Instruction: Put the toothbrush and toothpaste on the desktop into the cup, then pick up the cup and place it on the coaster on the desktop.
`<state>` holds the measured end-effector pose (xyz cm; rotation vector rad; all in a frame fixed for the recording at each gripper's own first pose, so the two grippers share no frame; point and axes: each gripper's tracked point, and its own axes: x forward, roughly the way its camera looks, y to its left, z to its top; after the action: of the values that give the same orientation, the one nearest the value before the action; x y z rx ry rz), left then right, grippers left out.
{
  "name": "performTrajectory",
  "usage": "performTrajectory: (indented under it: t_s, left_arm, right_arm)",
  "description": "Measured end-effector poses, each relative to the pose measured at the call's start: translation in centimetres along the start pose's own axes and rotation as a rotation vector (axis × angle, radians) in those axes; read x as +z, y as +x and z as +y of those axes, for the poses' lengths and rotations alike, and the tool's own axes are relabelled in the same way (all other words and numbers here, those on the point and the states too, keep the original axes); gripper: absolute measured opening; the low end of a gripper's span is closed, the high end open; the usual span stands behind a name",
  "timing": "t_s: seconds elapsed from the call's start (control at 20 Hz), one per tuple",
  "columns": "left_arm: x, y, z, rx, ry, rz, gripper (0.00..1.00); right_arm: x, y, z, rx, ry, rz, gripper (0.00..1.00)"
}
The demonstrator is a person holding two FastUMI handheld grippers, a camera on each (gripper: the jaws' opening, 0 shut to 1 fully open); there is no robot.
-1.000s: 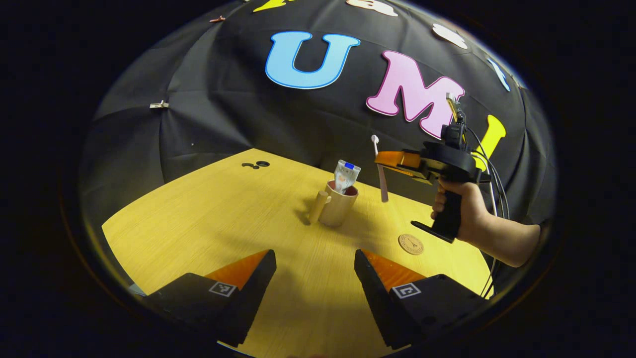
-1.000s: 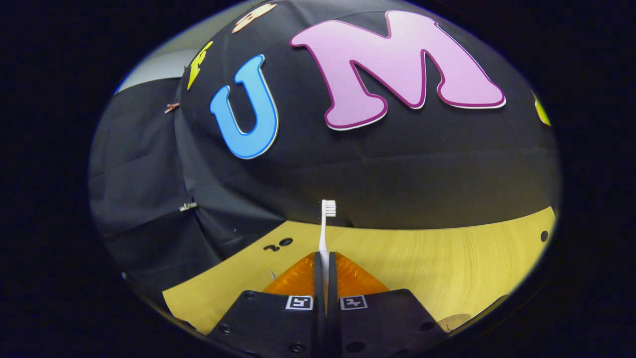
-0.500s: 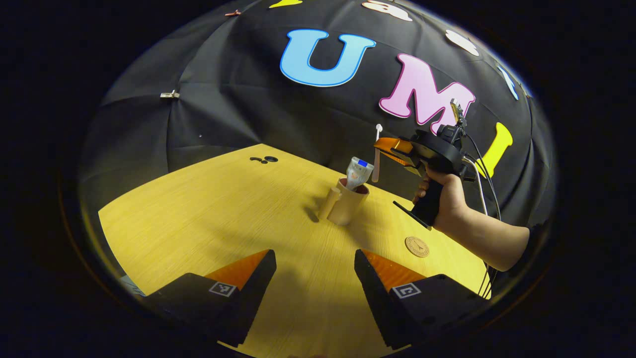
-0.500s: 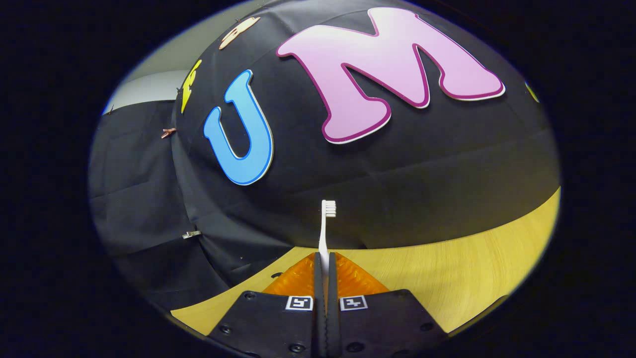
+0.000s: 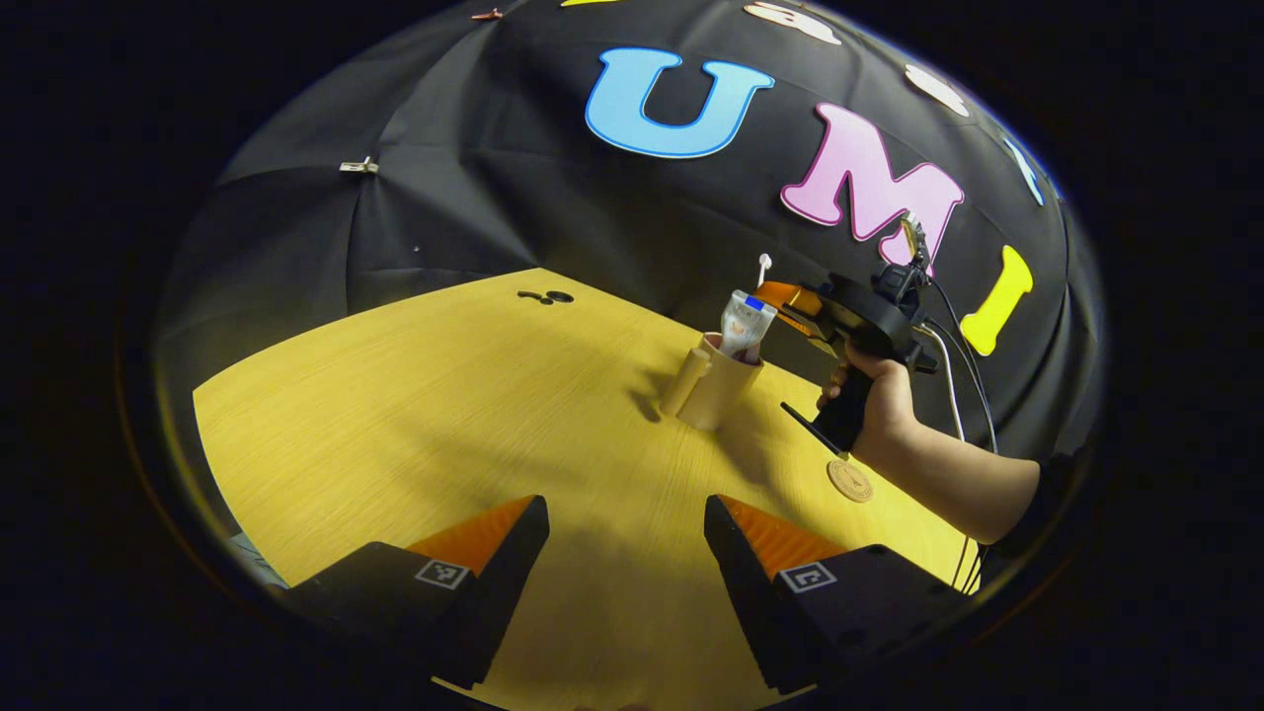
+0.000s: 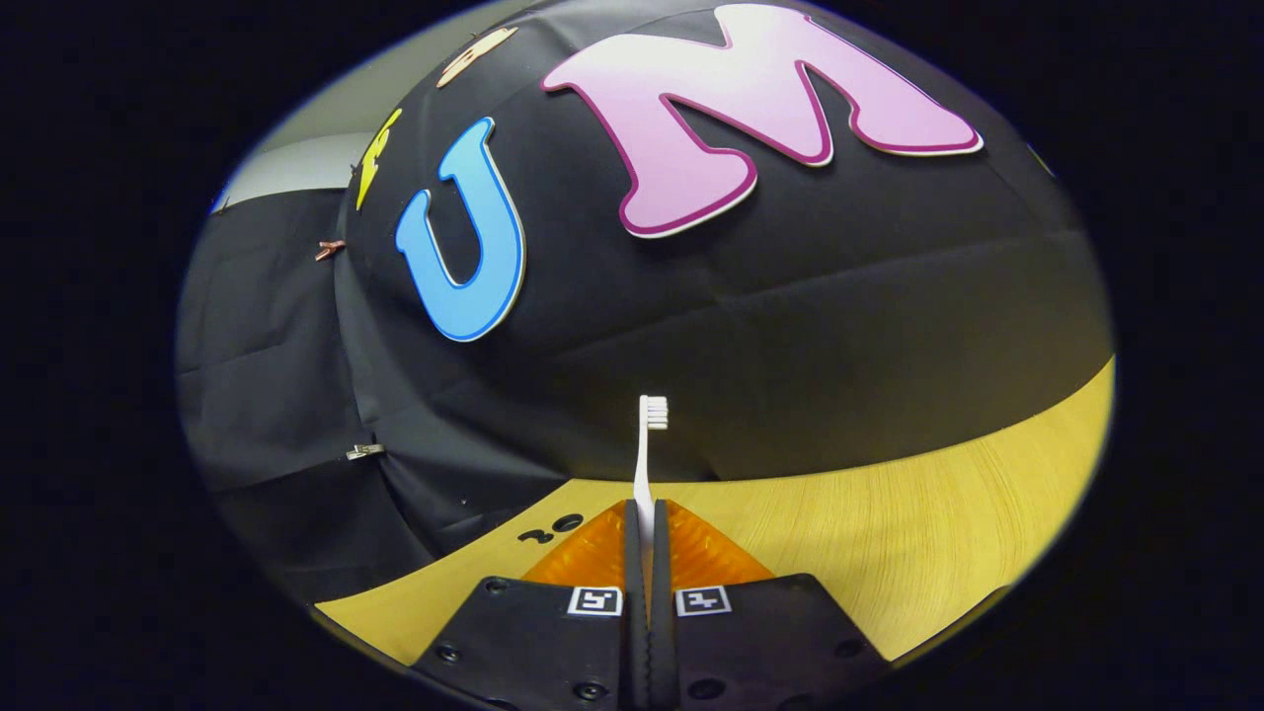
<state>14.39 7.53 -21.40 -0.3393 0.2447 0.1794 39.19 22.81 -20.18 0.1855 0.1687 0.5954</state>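
Across the left gripper view, the left gripper (image 5: 626, 513) hangs low over the yellow wooden desktop (image 5: 425, 415), its two fingers spread wide apart with nothing between them. Farther off stands the tan cup (image 5: 719, 380), upright on the desktop, with a handle on its left side. The toothpaste (image 5: 746, 321) stands inside the cup, its flat end sticking up above the rim. Just to the right of the cup, a hand (image 5: 879, 405) holds the right gripper (image 5: 780, 293) above and beside the rim. The toothbrush (image 5: 762, 270) rises from that gripper's tips, head up, behind the toothpaste; whether its lower end is already inside the cup cannot be told. The round coaster (image 5: 850, 480) lies flat on the desktop, to the right of the cup and apart from it, below the forearm. Small dark round marks (image 5: 546, 296) sit near the far edge of the desktop.

Turning to the right gripper view, the right gripper (image 6: 646, 523) has its fingers pressed together on the toothbrush (image 6: 647, 444), which stands upright between them, white bristles at the top against the booth wall. The desktop (image 6: 889, 533) slopes across the lower right.
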Motion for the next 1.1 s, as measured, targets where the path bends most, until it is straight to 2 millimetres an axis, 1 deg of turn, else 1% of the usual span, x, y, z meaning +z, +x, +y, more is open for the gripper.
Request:
performTrajectory:
  t_s: [0.15,0.25,0.4,0.55,0.6,0.65,0.7,0.75,0.8,0.85,0.9,0.95,1.05,1.1]
  left_arm:
    - [0.0,0.4,-0.3,-0.001,0.005,0.0,0.98]
    - [0.3,0.8,-0.8,-0.005,0.018,-0.006,0.98]
    - [0.5,1.2,-1.4,-0.015,0.037,-0.011,0.98]
    - [1.0,1.8,-2.5,-0.033,0.042,-0.017,0.98]
    - [0.8,2.6,-2.8,-0.039,0.044,-0.016,0.98]
    - [1.0,2.6,-3.1,-0.046,0.051,-0.018,0.98]
    - [1.4,2.7,-3.4,-0.053,0.062,-0.022,0.98]
    - [2.0,2.7,-3.7,-0.062,0.074,-0.027,0.98]
    - [2.7,2.8,-3.9,-0.073,0.088,-0.031,0.98]
    - [3.2,3.3,-4.1,-0.085,0.106,-0.034,0.98]
    - [4.0,3.6,-4.1,-0.097,0.128,-0.035,0.98]
    - [4.8,4.2,-4.1,-0.106,0.154,-0.036,0.98]
    - [6.1,5.3,-4.2,-0.13,0.21,-0.029,0.98]
    - [6.7,5.7,-4.2,-0.143,0.243,-0.02,0.98]
  right_arm:
    - [-1.5,-0.7,0.1,-0.001,-0.024,0.005,0.05]
    - [-1.8,-1.0,0.7,0.014,-0.042,0.006,0.05]
    - [-2.5,-2.1,1.3,0.029,-0.064,0.014,0.08]
    - [-3.2,-3.2,1.2,0.032,-0.077,0.034,0.1]
    - [-3.3,-3.7,0.8,0.023,-0.082,0.04,0.1]
    - [-2.8,-4.2,0.5,0.015,-0.081,0.039,0.31]
    - [-2.2,-4.8,0.0,-0.001,-0.081,0.028,0.22]
    - [-1.5,-5.3,-0.7,-0.014,-0.078,0.015,0.38]
    - [-0.9,-6.3,-1.6,-0.029,-0.078,0.008,0.54]
    - [-0.3,-7.3,-2.7,-0.049,-0.083,0.005,0.64]
    - [0.1,-8.2,-3.7,-0.07,-0.088,0.008,0.9]
    - [0.6,-9.3,-5.0,-0.095,-0.094,0.013,0.9]
    - [1.3,-11.2,-7.7,-0.147,-0.103,0.026,0.99]
    - [1.8,-12.4,-9.2,-0.179,-0.11,0.028,0.98]
